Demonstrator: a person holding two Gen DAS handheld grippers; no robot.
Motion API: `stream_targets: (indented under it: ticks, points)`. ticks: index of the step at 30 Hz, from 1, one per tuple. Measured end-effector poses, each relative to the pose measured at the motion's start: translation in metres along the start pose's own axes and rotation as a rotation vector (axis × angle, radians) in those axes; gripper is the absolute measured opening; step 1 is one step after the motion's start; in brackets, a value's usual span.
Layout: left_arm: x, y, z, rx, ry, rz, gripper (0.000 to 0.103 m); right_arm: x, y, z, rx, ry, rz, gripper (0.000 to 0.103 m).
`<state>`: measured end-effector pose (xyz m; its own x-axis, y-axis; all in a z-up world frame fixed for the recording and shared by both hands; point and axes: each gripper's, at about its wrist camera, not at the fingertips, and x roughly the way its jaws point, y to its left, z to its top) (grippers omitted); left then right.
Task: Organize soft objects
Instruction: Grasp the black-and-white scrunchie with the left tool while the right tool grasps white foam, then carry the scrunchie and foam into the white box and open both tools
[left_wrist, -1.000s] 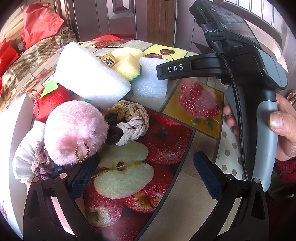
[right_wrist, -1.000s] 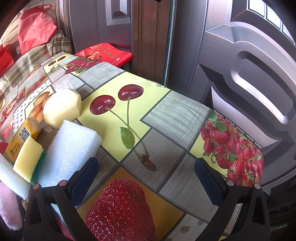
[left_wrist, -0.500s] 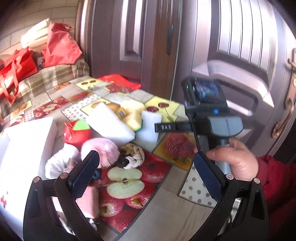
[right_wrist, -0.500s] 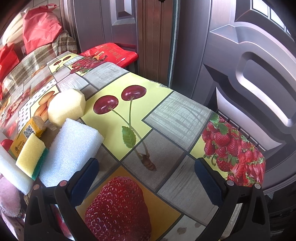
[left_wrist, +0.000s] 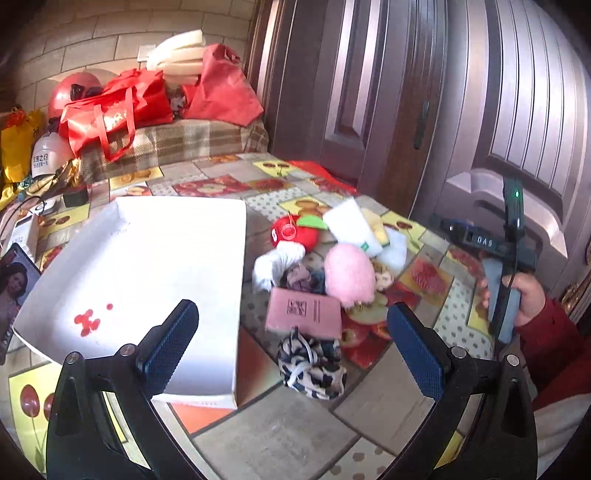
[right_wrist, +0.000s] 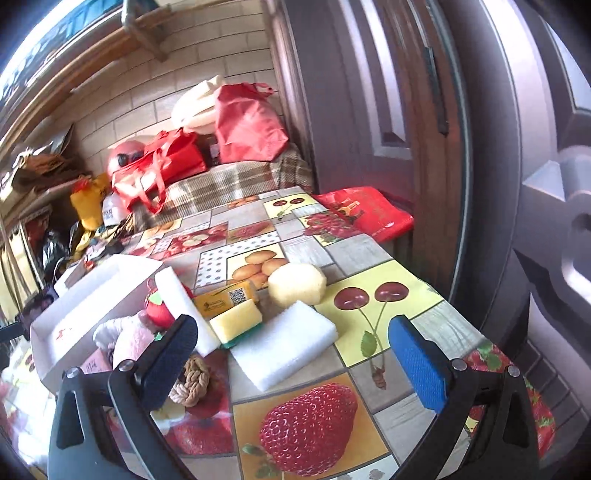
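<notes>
A heap of soft things lies on the fruit-print tablecloth: a pink plush ball, a red plush apple, a pink sponge block, a black-and-white scrunchie, white foam blocks, a yellow sponge and a rope knot. A white open box stands left of the heap. My left gripper is open and empty, held high above the box and heap. My right gripper is open and empty above the foam blocks; its body also shows in the left wrist view.
Red bags sit on a plaid-covered bench at the table's far end. A brown door stands close on the right. A red bag lies by the table's far right edge. Small items clutter the far left.
My left gripper has pulled up and back from the heap, bringing the white box and scrunchie into view. My right gripper has risen and tilted up, showing more of the table and bench.
</notes>
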<state>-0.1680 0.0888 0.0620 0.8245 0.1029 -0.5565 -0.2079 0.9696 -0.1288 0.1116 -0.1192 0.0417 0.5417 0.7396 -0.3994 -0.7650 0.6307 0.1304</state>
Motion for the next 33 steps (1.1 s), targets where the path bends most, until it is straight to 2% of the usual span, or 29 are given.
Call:
stream_targets:
  ticks: [2,5,7,15,20,21,22,24,25,29,33]
  points:
    - [0.014,-0.015,-0.015,0.038,0.067,-0.005,0.103,0.011,0.007,-0.001,-0.059,0.044,0.022,0.103]
    - [0.029,-0.029,-0.025,0.062,0.124,-0.007,0.102,0.025,0.006,-0.005,-0.069,0.125,0.04,0.103]
    - [0.038,-0.03,-0.024,0.062,0.155,-0.003,0.095,0.029,0.003,-0.005,-0.066,0.16,0.062,0.103]
    - [0.065,-0.036,-0.024,0.095,0.268,0.024,0.094,0.07,0.014,0.001,-0.214,0.276,0.028,0.102]
    - [0.075,-0.039,-0.022,0.122,0.29,0.045,0.094,0.099,0.024,-0.004,-0.313,0.359,-0.017,0.102]
    - [0.076,-0.04,-0.021,0.134,0.293,0.054,0.088,0.103,0.024,-0.005,-0.317,0.379,-0.013,0.102]
    - [0.077,-0.042,-0.021,0.149,0.293,0.061,0.071,0.104,0.024,-0.006,-0.318,0.389,-0.009,0.102]
    - [0.078,-0.042,-0.023,0.152,0.307,0.035,0.053,0.101,0.022,-0.006,-0.308,0.383,0.008,0.097]
    - [0.077,-0.042,-0.023,0.153,0.298,0.031,0.051,0.099,0.02,-0.005,-0.302,0.373,0.02,0.096]
    - [0.063,-0.041,-0.02,0.157,0.229,0.022,0.047,0.082,0.017,-0.002,-0.29,0.319,0.019,0.095]
    - [0.053,-0.037,-0.017,0.133,0.175,0.019,0.047,0.053,0.009,0.004,-0.225,0.188,-0.009,0.095]
